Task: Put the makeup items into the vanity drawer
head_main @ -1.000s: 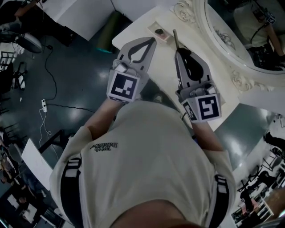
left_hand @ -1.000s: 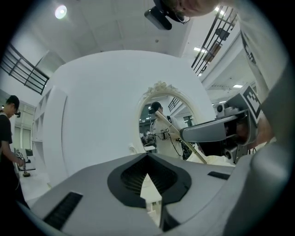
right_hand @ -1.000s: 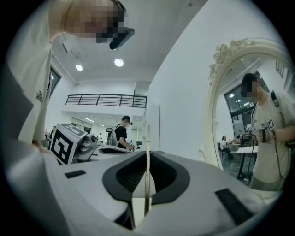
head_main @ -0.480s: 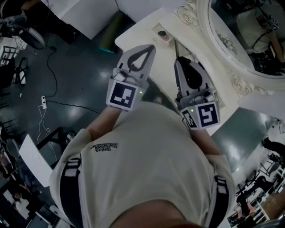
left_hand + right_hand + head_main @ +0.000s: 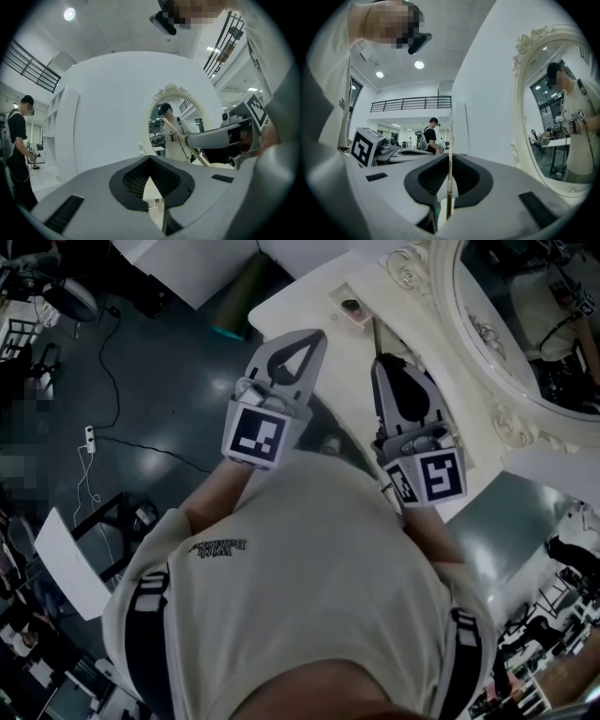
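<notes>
A person stands at a white table (image 5: pixel 302 307) with an ornate oval mirror (image 5: pixel 525 343) along its far side, holding both tools out level over the tabletop. The right gripper (image 5: pixel 380 360) has its jaws pinched nearly together on a thin pale stick (image 5: pixel 375 334), which sticks out past the tips toward the back of the table. The left gripper (image 5: pixel 315 337), just beside it, has its jaws closed tip to tip with nothing between them. A small case (image 5: pixel 350 307) lies on the table beyond both grippers, apart from them.
</notes>
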